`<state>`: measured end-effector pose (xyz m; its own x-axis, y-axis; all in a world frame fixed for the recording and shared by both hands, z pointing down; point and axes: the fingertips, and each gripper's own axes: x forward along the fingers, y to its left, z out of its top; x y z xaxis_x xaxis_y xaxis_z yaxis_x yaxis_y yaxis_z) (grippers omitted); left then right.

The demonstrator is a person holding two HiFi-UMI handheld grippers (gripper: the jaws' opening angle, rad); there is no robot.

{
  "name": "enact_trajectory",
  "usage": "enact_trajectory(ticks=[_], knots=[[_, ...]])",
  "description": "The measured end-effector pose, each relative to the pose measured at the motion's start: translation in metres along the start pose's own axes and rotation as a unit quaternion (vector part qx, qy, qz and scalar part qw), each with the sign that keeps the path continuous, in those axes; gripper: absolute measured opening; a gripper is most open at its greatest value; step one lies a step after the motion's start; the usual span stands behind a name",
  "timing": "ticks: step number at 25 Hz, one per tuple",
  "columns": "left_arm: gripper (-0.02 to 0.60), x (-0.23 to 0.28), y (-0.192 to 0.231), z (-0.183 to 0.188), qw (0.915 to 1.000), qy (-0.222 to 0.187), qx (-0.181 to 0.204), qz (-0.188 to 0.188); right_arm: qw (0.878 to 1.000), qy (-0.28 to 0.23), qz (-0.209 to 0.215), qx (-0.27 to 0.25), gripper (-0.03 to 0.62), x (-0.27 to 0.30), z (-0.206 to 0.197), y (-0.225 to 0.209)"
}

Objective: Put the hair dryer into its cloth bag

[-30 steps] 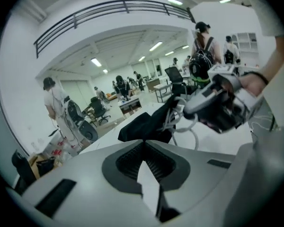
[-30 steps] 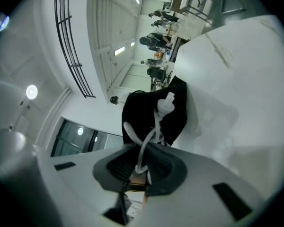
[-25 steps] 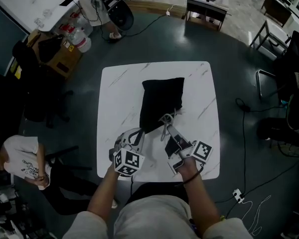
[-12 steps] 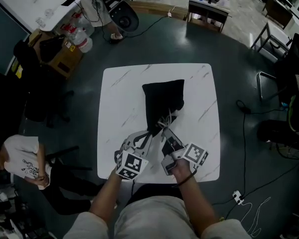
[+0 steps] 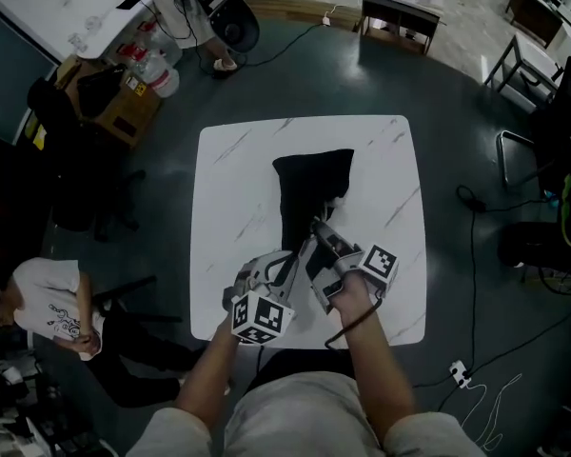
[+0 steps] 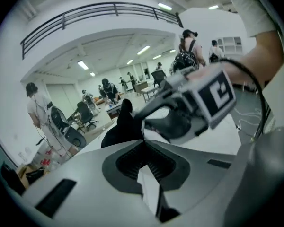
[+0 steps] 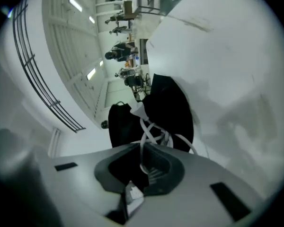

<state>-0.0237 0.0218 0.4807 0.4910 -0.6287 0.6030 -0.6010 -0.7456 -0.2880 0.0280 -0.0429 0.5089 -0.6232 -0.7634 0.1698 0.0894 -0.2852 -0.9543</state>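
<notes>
At lower centre we angle both tools inward over the table (image 5: 228, 188). Our right tool (image 5: 319, 228) nips the bag's (image 5: 312, 184) white cord (image 7: 149, 131). Our left tool (image 5: 287, 258) is closed, tip at the bag.

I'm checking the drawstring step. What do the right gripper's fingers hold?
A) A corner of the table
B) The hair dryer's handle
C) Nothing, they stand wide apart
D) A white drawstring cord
D: in the right gripper view, the white drawstring cord runs from the black cloth bag straight in between the closed fingers of the right gripper.
</notes>
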Motion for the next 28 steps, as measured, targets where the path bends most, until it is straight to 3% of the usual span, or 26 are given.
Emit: enact_trajectory(ticks=[3,7,9,11,13,14,15,16,19,20,21,22,24,27,28], knots=[[0.017,-0.001,0.007,-0.021,0.9996,0.016,0.019,0.011,0.998,-0.016,0.024,0.047,0.035,-0.007,0.005,0.022],[0.017,-0.008,-0.009,-0.013,0.9999,-0.009,0.008,-0.008,0.987,-0.075,0.064,0.131,0.035,-0.012,0.008,0.028],[0.017,-0.008,-0.015,-0.008,0.9998,-0.014,0.009,-0.007,0.983,-0.084,0.072,0.146,0.035,-0.009,0.005,0.031],[0.017,-0.008,-0.012,-0.008,0.9997,-0.021,-0.016,-0.004,0.992,-0.064,0.060,0.092,0.035,-0.005,0.001,0.035],[0.017,-0.013,-0.001,-0.009,0.9958,-0.039,-0.082,-0.002,0.998,-0.021,0.017,-0.061,0.035,0.002,-0.005,0.032],[0.017,-0.016,0.005,-0.009,0.9916,-0.049,-0.119,-0.002,0.987,0.005,-0.012,-0.163,0.035,0.006,-0.010,0.026],[0.017,-0.018,0.010,-0.007,0.9877,-0.057,-0.146,-0.002,0.963,0.033,-0.042,-0.265,0.035,0.009,-0.016,0.017],[0.017,-0.019,0.013,-0.005,0.9862,-0.060,-0.155,-0.001,0.928,0.060,-0.071,-0.360,0.035,0.010,-0.023,0.007],[0.017,-0.016,0.016,-0.001,0.9924,-0.041,-0.116,0.005,0.788,0.116,-0.138,-0.589,0.035,0.009,-0.042,-0.018],[0.017,-0.015,0.015,-0.003,0.9943,-0.029,-0.103,0.004,0.751,0.122,-0.149,-0.632,0.035,0.008,-0.046,-0.022],[0.017,-0.015,0.015,-0.006,0.9957,-0.016,-0.091,0.002,0.728,0.123,-0.155,-0.657,0.035,0.006,-0.049,-0.024],[0.017,-0.015,0.014,-0.012,0.9966,-0.003,-0.082,0.000,0.715,0.122,-0.156,-0.670,0.035,0.005,-0.052,-0.023],[0.018,-0.018,0.013,-0.024,0.9964,0.013,-0.084,0.004,0.698,0.119,-0.157,-0.688,0.035,0.006,-0.055,-0.020],[0.028,-0.027,0.012,-0.035,0.9928,0.016,-0.119,0.009,0.670,0.120,-0.162,-0.714,0.034,0.005,-0.056,-0.020],[0.075,-0.032,0.012,-0.034,0.9914,0.014,-0.130,0.008,0.663,0.119,-0.166,-0.721,0.034,0.003,-0.053,-0.019]])
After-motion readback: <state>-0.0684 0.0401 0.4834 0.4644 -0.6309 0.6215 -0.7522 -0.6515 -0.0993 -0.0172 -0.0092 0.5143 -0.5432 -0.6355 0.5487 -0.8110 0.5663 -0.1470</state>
